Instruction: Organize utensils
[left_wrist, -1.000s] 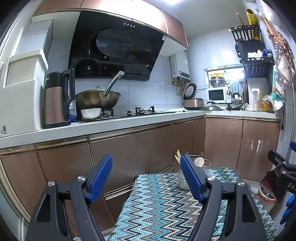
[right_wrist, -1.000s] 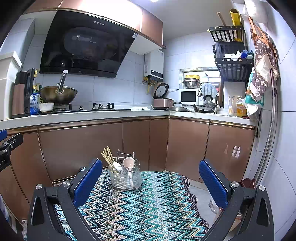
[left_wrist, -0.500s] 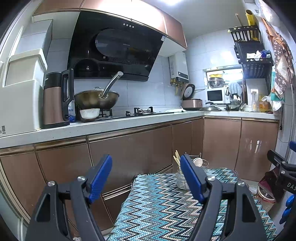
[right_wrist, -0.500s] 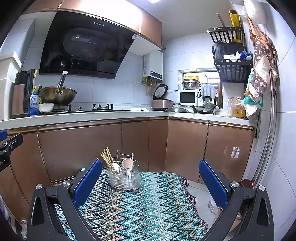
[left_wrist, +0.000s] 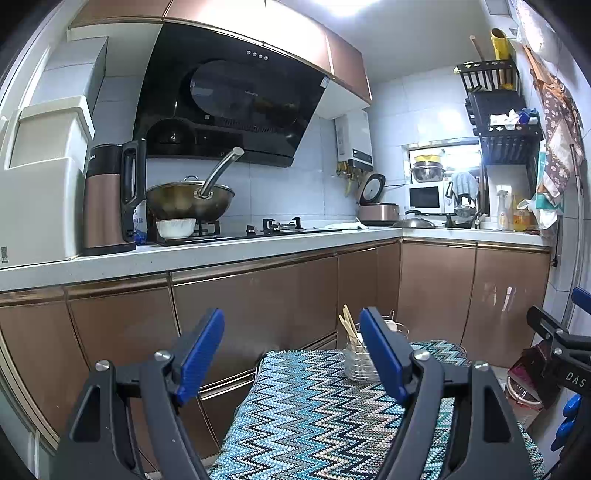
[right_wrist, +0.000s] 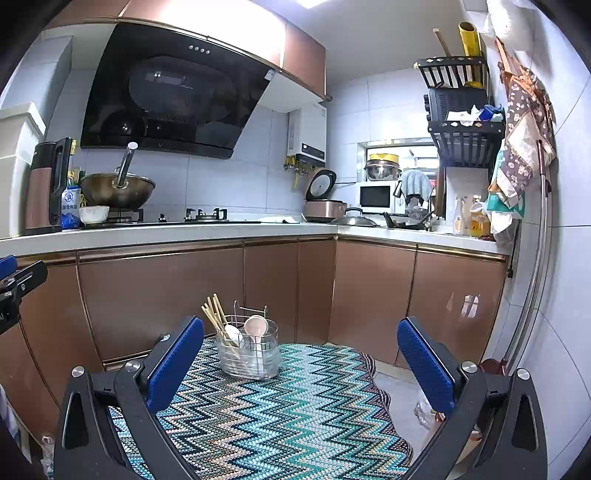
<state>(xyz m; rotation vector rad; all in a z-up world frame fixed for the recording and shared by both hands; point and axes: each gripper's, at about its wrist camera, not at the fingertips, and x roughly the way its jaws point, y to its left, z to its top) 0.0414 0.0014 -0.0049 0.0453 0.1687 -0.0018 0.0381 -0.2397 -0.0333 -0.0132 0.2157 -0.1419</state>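
The left gripper (left_wrist: 291, 354) hangs with its fingers apart, empty, over the zigzag cloth (right_wrist: 280, 413). At the cloth's far end stands the clear utensil holder (right_wrist: 248, 352) with chopsticks (right_wrist: 216, 314) and spoons (right_wrist: 255, 326). The right gripper (right_wrist: 301, 362) is likewise spread and empty.

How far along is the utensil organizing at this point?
Chopsticks and spoons already stand in the clear holder on the zigzag cloth. Nothing is in hand: left gripper and right gripper are open and empty. No loose utensils are visible.
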